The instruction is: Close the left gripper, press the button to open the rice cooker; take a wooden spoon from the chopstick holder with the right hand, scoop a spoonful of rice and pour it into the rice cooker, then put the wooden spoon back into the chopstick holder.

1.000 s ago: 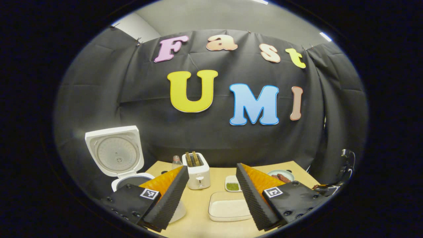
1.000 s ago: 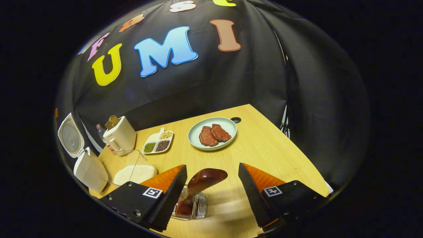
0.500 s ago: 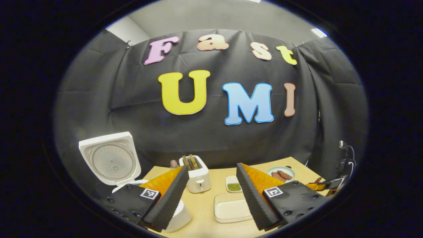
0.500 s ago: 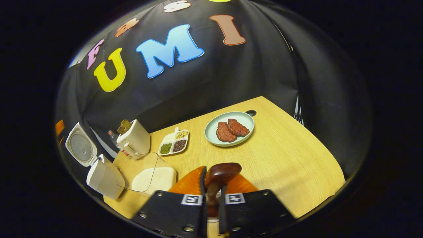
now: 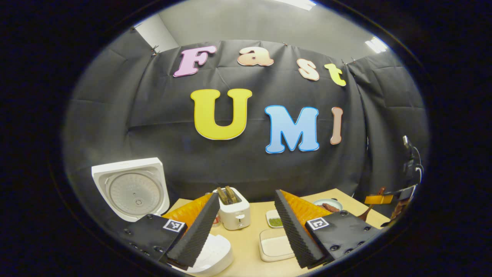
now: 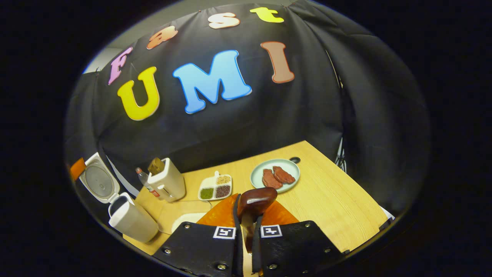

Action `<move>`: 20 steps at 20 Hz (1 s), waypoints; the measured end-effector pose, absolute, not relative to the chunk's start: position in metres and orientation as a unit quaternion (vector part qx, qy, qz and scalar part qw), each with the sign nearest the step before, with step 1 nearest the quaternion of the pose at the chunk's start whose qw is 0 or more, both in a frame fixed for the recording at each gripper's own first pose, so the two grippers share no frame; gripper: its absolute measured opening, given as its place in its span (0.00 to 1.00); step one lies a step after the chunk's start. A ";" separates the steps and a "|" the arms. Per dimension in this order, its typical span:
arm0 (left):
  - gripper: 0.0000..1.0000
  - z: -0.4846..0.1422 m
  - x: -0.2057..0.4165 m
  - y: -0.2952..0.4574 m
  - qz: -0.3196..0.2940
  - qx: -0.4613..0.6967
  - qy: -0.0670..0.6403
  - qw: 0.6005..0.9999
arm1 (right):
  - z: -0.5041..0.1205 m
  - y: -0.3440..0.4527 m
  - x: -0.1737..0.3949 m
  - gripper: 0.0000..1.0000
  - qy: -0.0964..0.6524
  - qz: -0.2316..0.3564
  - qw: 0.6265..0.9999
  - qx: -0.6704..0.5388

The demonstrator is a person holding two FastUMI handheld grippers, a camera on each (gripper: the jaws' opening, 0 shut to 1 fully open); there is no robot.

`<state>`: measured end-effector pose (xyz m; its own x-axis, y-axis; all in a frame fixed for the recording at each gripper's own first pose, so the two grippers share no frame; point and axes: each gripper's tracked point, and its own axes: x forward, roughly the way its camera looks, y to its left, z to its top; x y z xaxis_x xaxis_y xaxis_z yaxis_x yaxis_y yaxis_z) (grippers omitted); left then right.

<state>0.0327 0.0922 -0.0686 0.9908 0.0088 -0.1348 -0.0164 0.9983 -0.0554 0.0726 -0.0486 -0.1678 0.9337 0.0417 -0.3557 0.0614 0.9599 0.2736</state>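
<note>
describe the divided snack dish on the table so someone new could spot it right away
Start at the white toaster standing near the back of the wooden table. Between it and the pale green plate of meat lies the divided dish. It is small, white and flat, and alone has compartments of green, dark and tan grains.

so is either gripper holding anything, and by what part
The right gripper is shut on the wooden spoon, gripping its handle just below the bowl. The left gripper is open and holds nothing.
</note>
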 end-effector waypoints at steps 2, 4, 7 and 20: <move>0.99 -0.075 0.028 0.107 0.011 -0.030 0.072 0.997 | -0.149 -0.011 0.088 0.09 0.164 0.035 0.975 0.148; 1.00 -0.080 0.024 0.121 0.016 -0.036 0.075 0.996 | -0.156 0.027 0.107 0.09 0.168 0.064 0.973 0.143; 0.99 -0.087 0.017 0.135 0.014 -0.039 0.081 0.996 | -0.193 0.078 0.132 0.09 0.204 0.094 0.964 0.140; 1.00 -0.107 0.002 0.176 0.021 -0.029 0.100 0.994 | -0.307 0.182 0.155 0.10 0.281 0.133 0.946 0.095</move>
